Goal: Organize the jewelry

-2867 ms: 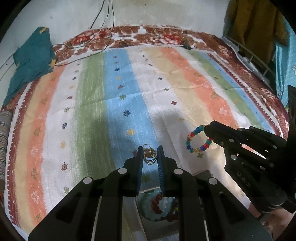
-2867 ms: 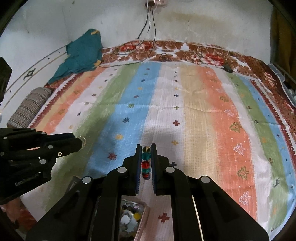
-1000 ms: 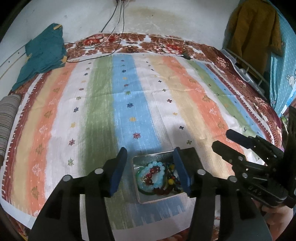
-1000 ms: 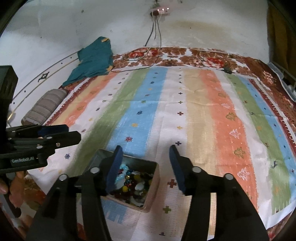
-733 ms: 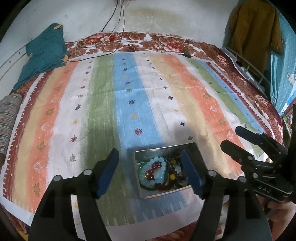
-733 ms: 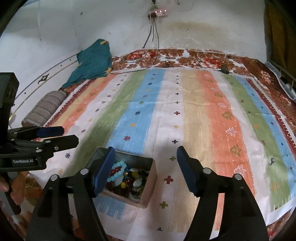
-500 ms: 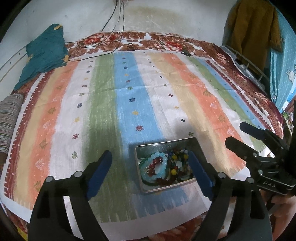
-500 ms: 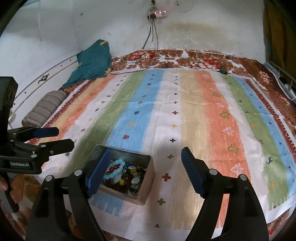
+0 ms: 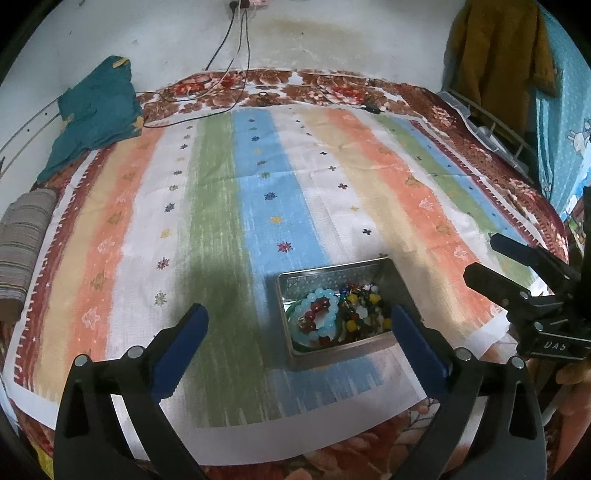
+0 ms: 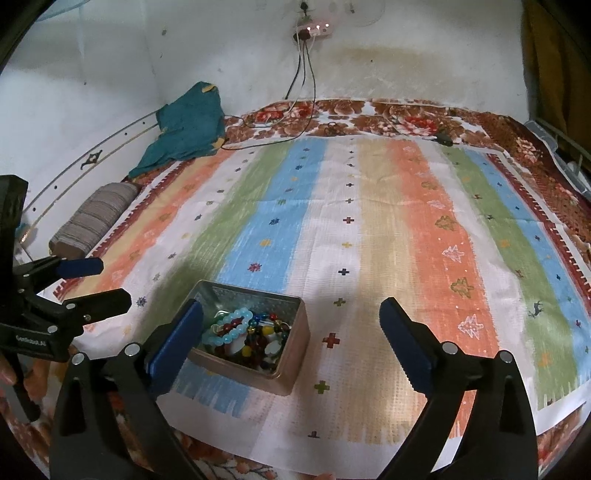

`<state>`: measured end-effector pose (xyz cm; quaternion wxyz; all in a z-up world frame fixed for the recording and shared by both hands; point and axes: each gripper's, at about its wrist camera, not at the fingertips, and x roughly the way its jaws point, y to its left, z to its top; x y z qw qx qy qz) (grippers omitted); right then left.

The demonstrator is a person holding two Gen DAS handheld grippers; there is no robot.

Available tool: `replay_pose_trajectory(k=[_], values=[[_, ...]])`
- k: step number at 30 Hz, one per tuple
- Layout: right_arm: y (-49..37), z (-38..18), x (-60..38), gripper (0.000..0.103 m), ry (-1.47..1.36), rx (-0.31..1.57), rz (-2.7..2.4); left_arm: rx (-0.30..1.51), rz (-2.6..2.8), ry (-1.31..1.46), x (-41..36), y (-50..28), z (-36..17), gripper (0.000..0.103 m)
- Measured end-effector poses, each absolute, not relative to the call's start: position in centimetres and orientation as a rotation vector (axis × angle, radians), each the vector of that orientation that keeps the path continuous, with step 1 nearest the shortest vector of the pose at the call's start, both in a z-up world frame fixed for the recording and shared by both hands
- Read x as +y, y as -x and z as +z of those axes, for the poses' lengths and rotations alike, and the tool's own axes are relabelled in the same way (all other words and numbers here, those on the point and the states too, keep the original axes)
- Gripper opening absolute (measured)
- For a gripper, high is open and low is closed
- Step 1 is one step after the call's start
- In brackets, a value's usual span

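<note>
A metal tin (image 9: 334,270) (image 10: 291,363) sits on the striped cloth near its front edge. It holds bead bracelets, among them a pale blue one (image 9: 325,325) (image 10: 229,325), and mixed coloured beads. My left gripper (image 9: 299,325) (image 10: 92,282) is wide open and empty, raised above and in front of the tin. My right gripper (image 10: 291,321) (image 9: 487,258) is wide open and empty, with the tin below its left finger (image 10: 177,336).
The striped cloth (image 9: 258,184) (image 10: 369,221) covers a floral bed. A teal garment (image 9: 92,122) (image 10: 188,125) and a striped roll (image 9: 22,240) (image 10: 96,214) lie at the left. Cables (image 9: 236,74) hang from a wall socket (image 10: 314,27). A metal rack (image 9: 495,125) stands at the right.
Both grippers let go of the jewelry they held, opened wide and pulled back. The tin now shows in full with the bracelets in it.
</note>
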<state>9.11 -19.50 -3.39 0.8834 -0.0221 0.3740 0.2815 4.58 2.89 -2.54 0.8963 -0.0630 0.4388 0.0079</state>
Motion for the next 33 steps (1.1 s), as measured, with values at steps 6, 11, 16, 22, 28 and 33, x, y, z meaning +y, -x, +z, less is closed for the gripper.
replay_pose_trajectory(k=[6, 11, 16, 22, 28, 33], values=[[-8.4, -3.2, -19.9, 0.097, 0.05, 0.763, 0.586, 0.874, 0.003, 0.152, 2.9, -3.4, -2.1, 0.097], [-7.8, -3.1, -20.0, 0.097, 0.07, 0.749, 0.591, 0.86, -0.006, 0.138, 2.3, -2.8, -1.9, 0.097], [-7.4, -2.9, -20.3, 0.097, 0.07, 0.745, 0.596, 0.859, 0.0, 0.135, 2.0, -2.5, -1.8, 0.097], [-7.3, -2.9, -20.2, 0.097, 0.072, 0.743, 0.602, 0.844, -0.002, 0.098, 1.4, -2.2, -1.6, 0.097], [-7.3, -2.7, -20.3, 0.097, 0.065, 0.735, 0.611, 0.84, 0.0, 0.082, 1.1, -2.2, -1.5, 0.097], [-7.2, -2.6, -20.3, 0.097, 0.063, 0.733, 0.61, 0.831, -0.006, 0.071, 0.8, -2.1, -1.4, 0.097]])
